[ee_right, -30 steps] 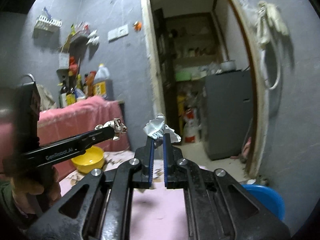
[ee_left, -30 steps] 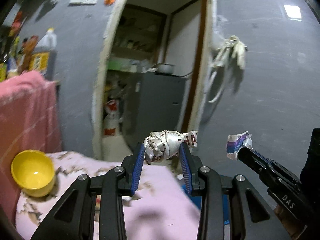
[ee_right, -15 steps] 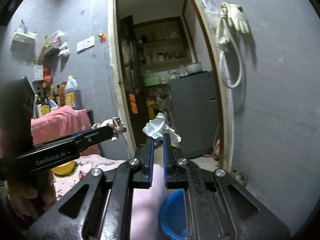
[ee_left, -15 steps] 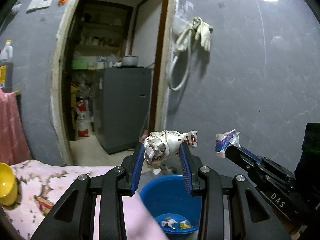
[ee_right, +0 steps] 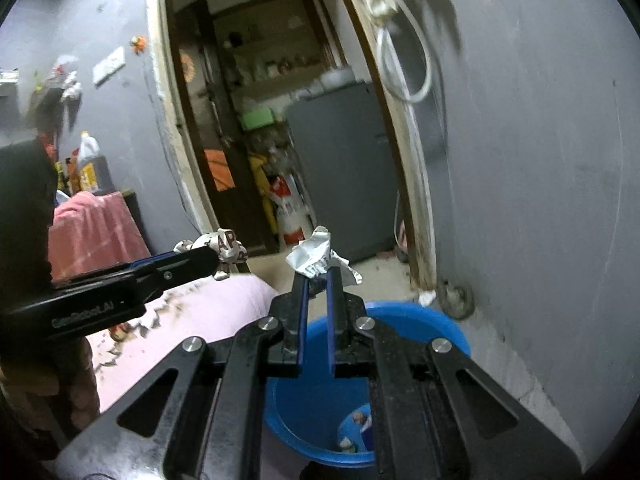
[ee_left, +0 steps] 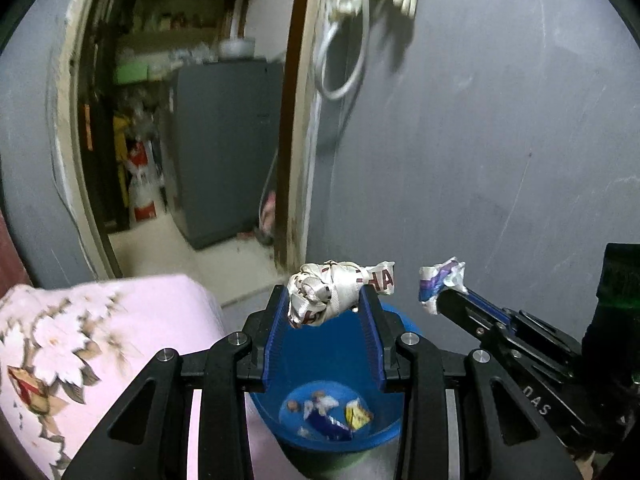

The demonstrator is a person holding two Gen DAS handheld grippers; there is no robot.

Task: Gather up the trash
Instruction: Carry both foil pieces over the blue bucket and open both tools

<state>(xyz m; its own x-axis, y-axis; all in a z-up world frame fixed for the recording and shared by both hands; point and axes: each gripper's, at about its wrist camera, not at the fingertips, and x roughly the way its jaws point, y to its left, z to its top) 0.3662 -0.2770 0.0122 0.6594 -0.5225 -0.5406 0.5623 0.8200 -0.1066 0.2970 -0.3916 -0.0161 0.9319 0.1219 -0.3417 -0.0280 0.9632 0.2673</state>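
Left wrist view: my left gripper (ee_left: 325, 300) was clenched on a white wad (ee_left: 326, 296) with red lettering, held above the blue bin (ee_left: 394, 420). The bin already held a few scraps (ee_left: 328, 412) on its bottom. Right of the bin, the right gripper (ee_left: 438, 300) pinched a crumpled wrapper (ee_left: 440, 280) at its tip. A pink floral cloth (ee_left: 100, 332) lay left of the bin.

Right wrist view: my right gripper (ee_right: 316, 276) was closed tight on the wrapper (ee_right: 314, 254), above the bin's (ee_right: 424, 326) near rim. Left gripper (ee_right: 218, 254) hung left of the bin, over the cloth (ee_right: 216, 308), gripping its wad (ee_right: 224, 244). A doorway (ee_right: 280, 120) stood behind the bin.
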